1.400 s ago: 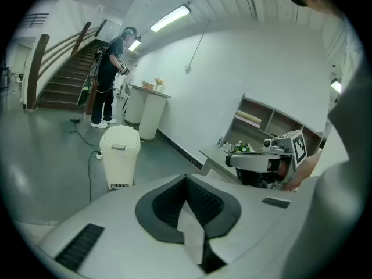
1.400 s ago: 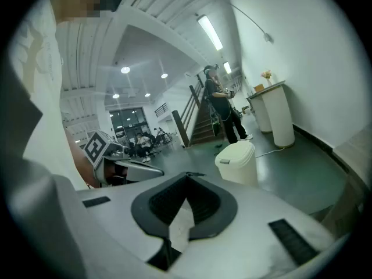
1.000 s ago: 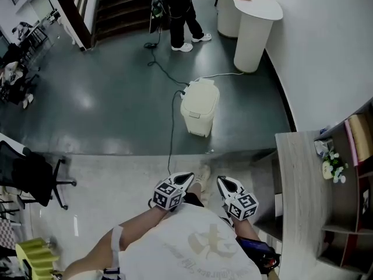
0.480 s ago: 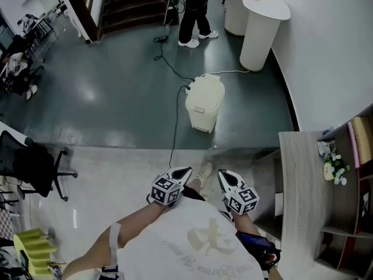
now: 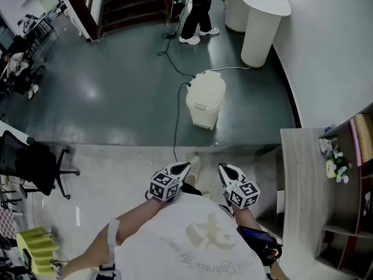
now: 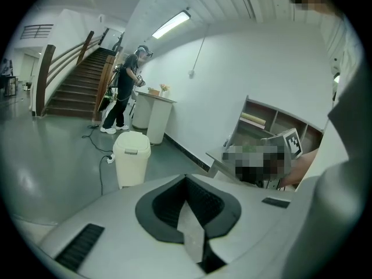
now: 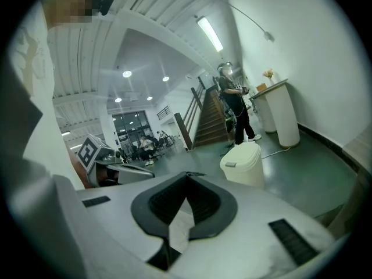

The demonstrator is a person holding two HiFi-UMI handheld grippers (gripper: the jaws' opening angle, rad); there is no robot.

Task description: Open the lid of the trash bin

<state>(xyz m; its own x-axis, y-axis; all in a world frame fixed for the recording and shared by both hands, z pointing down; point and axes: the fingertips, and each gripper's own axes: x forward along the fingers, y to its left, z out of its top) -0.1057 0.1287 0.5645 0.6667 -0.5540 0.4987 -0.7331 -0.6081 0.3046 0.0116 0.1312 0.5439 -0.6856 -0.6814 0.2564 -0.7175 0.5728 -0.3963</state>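
Trash bin (image 5: 205,98) is seen well ahead of both grippers on the dark floor, lid (image 5: 208,84) shut, latch side turned toward them. Left gripper (image 5: 185,167) and right gripper (image 5: 222,168) are held close to the body, jaws together on both, nothing gripped. Bin lies roughly on the midline between them; neither looks clearly nearer. The whole gap must be closed before the lid can be reached.

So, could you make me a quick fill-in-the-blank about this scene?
The lid of the trash bin is ___.
A dark ___ runs along the floor beside the bin.
The left gripper and right gripper both hold ___.
Missing words: closed; cable; nothing.
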